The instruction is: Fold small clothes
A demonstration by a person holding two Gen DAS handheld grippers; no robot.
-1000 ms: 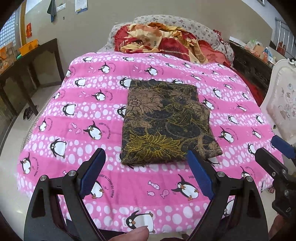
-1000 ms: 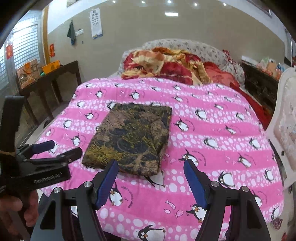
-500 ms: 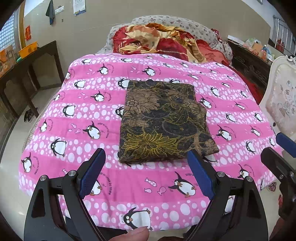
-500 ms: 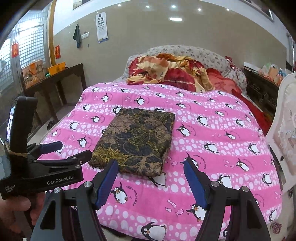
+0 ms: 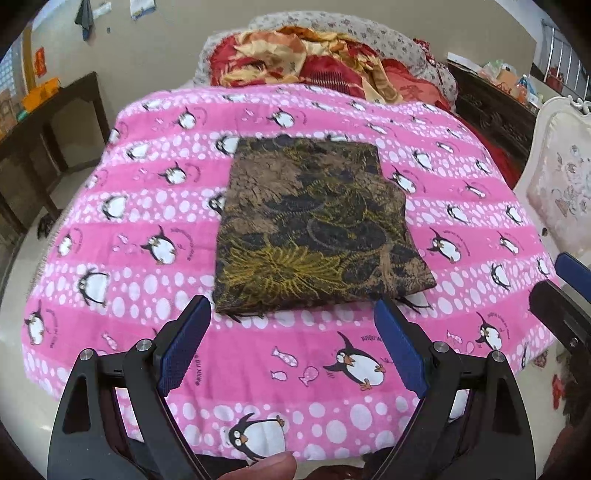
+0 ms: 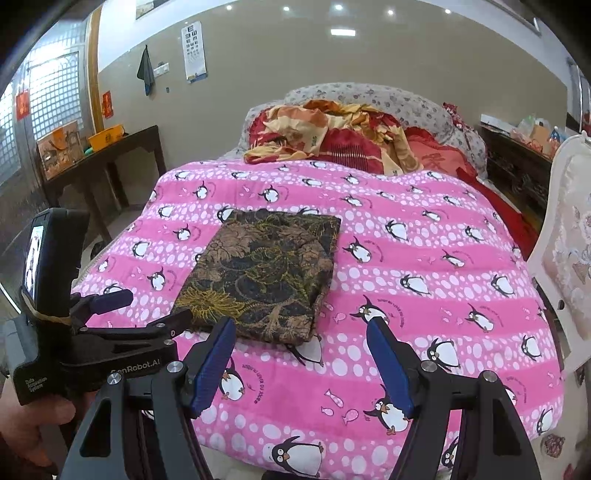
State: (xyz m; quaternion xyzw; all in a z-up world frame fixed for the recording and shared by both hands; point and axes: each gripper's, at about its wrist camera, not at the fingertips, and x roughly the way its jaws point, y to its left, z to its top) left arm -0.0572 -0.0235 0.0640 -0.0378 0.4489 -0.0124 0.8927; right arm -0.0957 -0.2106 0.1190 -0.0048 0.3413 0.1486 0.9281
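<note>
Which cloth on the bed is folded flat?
The dark brown floral cloth on the pink blanket. The red and yellow bedding near the pillows lies crumpled.

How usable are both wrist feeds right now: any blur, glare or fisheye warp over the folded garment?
Left wrist view: slightly soft, as if from motion; the folded garment is still readable, evenly lit, no glare, and the pink blanket bows toward the edges. Right wrist view: sharper; ceiling lights are bright but put no glare on the garment; walls curve strongly, corners vignetted black.
</note>
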